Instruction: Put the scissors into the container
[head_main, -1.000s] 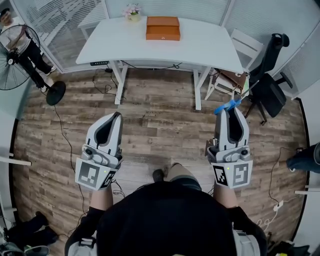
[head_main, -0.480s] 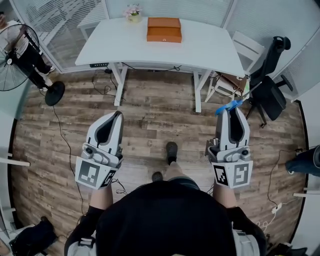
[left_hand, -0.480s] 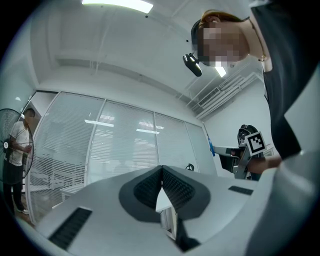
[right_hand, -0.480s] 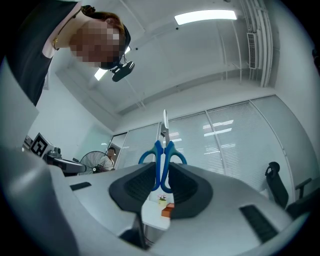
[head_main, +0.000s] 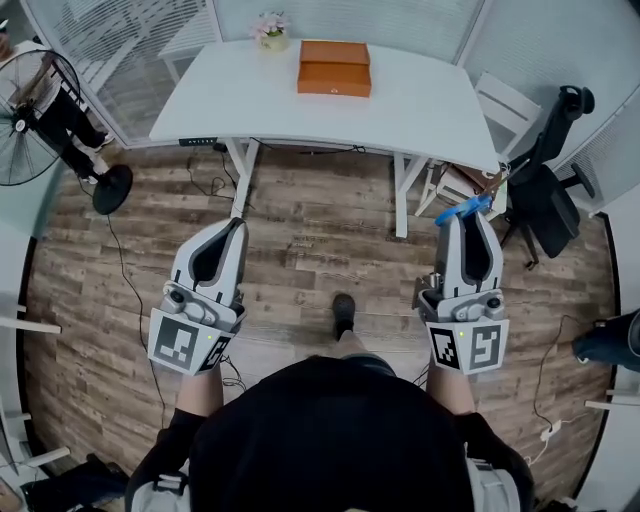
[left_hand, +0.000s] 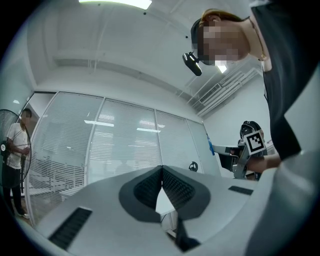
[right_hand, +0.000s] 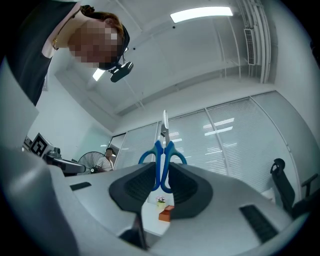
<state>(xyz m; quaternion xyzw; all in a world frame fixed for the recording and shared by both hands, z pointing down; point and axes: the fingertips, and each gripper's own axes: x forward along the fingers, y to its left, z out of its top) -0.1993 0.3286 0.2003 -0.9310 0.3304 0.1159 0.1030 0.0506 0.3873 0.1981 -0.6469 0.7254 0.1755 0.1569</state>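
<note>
The person had stepped nearer the white table (head_main: 420, 100), one shoe (head_main: 343, 311) now forward. In the head view, the right gripper (head_main: 468, 215) carried the blue scissors (head_main: 462, 209) at its tips, well apart from the orange box (head_main: 334, 67), probably the container, on the table. The left gripper view showed the left gripper (left_hand: 162, 172) with its jaws together and nothing between them. The right gripper view showed the jaws clamped only on the handle loops, the blades standing free. A jolt mid-walk could have pivoted or dropped the scissors.

Wood plank floor (head_main: 320, 245), white table (head_main: 410, 95) by glass walls (head_main: 130, 50) with blinds, standing fan (head_main: 25, 130) left, black office chair (head_main: 545, 190) right, ceiling strip light (right_hand: 201, 14).
</note>
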